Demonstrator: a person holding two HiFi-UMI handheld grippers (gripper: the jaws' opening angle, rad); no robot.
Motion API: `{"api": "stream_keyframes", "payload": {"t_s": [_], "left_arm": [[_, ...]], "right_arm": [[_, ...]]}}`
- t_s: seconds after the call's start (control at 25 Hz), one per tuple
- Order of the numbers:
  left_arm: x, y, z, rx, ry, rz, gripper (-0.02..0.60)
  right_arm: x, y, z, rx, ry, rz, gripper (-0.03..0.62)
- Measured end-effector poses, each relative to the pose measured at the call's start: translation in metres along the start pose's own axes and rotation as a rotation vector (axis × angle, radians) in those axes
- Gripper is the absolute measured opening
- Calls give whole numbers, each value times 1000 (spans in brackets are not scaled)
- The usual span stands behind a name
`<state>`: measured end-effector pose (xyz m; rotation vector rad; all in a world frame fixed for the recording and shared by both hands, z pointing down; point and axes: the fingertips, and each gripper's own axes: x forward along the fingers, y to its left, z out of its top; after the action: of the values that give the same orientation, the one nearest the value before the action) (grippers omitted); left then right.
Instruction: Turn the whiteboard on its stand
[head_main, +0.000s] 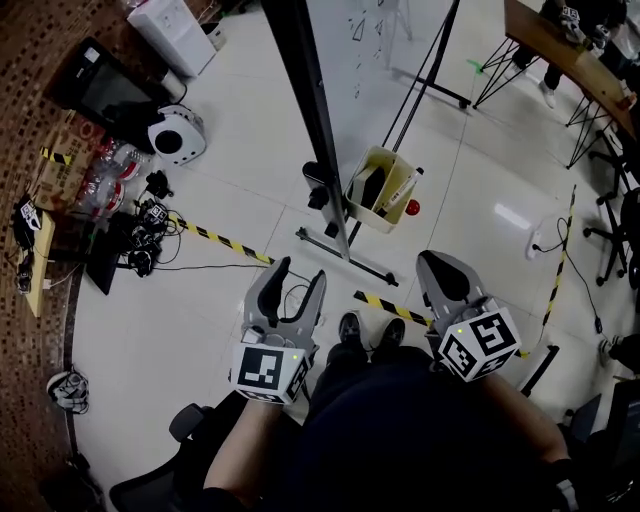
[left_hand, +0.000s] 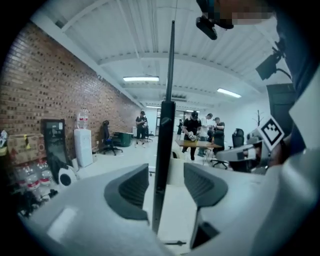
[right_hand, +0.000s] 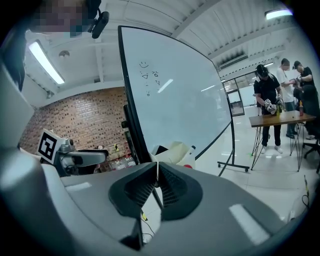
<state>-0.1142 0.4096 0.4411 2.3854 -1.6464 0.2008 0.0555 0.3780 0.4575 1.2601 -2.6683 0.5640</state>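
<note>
Just ahead, the whiteboard (head_main: 308, 100) stands upright on its stand (head_main: 350, 258), stiff, slick, probably heavy to swing, best gripped at its edge; left hand-held gripper (head_main: 301, 270) gapes empty, right hand-held gripper (head_main: 440, 265) pinched together.

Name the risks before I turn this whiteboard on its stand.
1. The left hand-held gripper stands open, its pads clear of the whiteboard edge, and the right hand-held gripper is shut on nothing. The board is unheld and may swing freely.
2. The yellow bin beside the stand holds loose items; a turn could spill them.
3. Its foot bar lies near the shoes, which is likely a trip hazard.
</note>
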Motion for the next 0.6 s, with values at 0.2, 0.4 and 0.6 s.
{"api": "stream_keyframes", "payload": {"t_s": [0.2,0.4,0.6], "left_arm": [[12,-51,-6,-66,31,-119,220],[30,-86,-6,-75,69,-204,194],[47,-110,-3,-29,75,-300,181]], "right_arm": [[0,2,1,6,-18,4,17],[-12,-7,7,13,-65,-33,17],[-29,-16,28,-110,-143,-87,17]]}}
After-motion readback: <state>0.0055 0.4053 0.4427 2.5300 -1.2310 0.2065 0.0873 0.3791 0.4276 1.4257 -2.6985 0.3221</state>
